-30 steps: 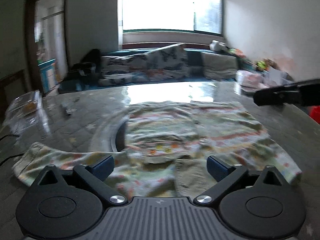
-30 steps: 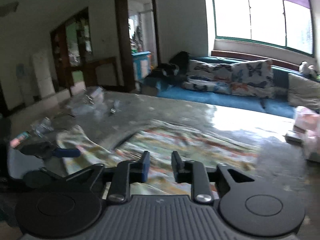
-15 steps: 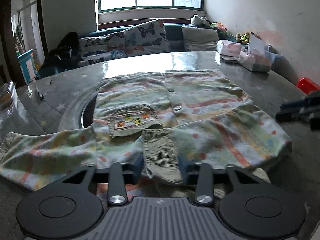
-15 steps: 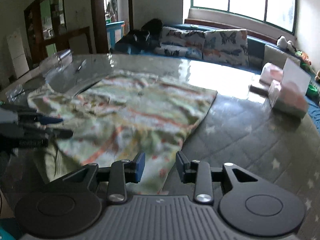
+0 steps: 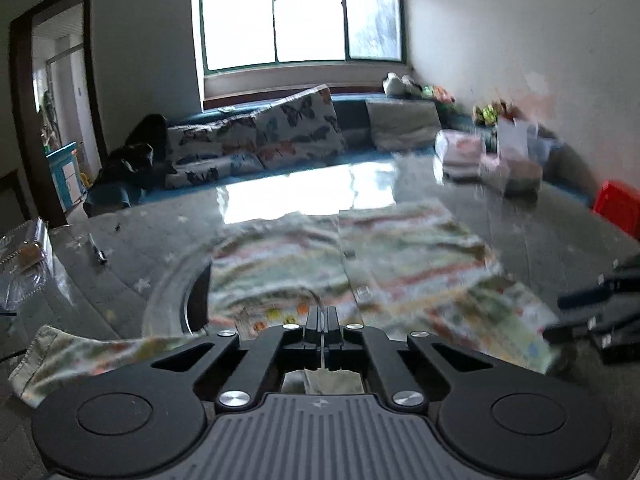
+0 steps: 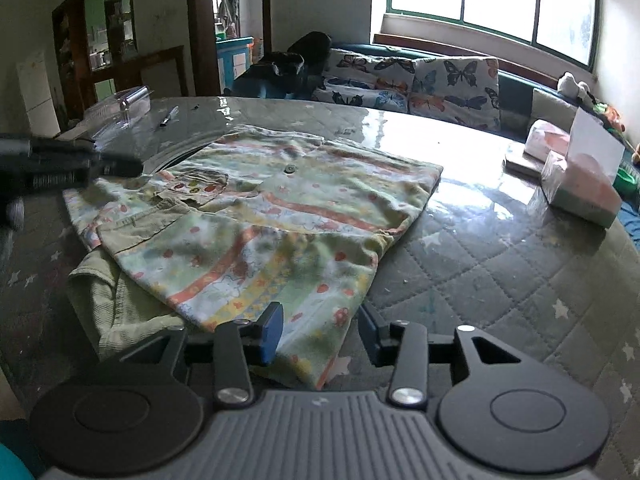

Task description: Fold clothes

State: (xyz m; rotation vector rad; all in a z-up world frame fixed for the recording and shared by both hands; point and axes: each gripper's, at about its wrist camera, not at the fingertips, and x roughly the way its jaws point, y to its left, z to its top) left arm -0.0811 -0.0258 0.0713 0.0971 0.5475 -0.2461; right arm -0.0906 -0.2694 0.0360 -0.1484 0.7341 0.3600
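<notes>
A child's patterned shirt [image 6: 280, 208] with green, orange and yellow stripes lies spread on the grey quilted table [image 6: 500, 264]. It also shows, blurred, in the left wrist view [image 5: 360, 256]. My left gripper [image 5: 322, 326] is shut on a fold of the shirt at its near edge, with cloth pinched between the pads. It appears at the left of the right wrist view [image 6: 116, 168]. My right gripper [image 6: 320, 332] is open, with the shirt's near sleeve end lying between its fingers. It shows at the right of the left wrist view [image 5: 576, 312].
Tissue packs and a box [image 6: 580, 176] sit at the table's right side. A clear plastic container [image 6: 120, 108] and a pen [image 6: 168, 116] lie at the far left. A sofa with butterfly cushions [image 6: 420, 80] stands behind the table. A red box [image 5: 616, 204] is at the right.
My left gripper has closed on the shirt's near edge and its view has tipped up. My right gripper has opened and moved in over the sleeve end.
</notes>
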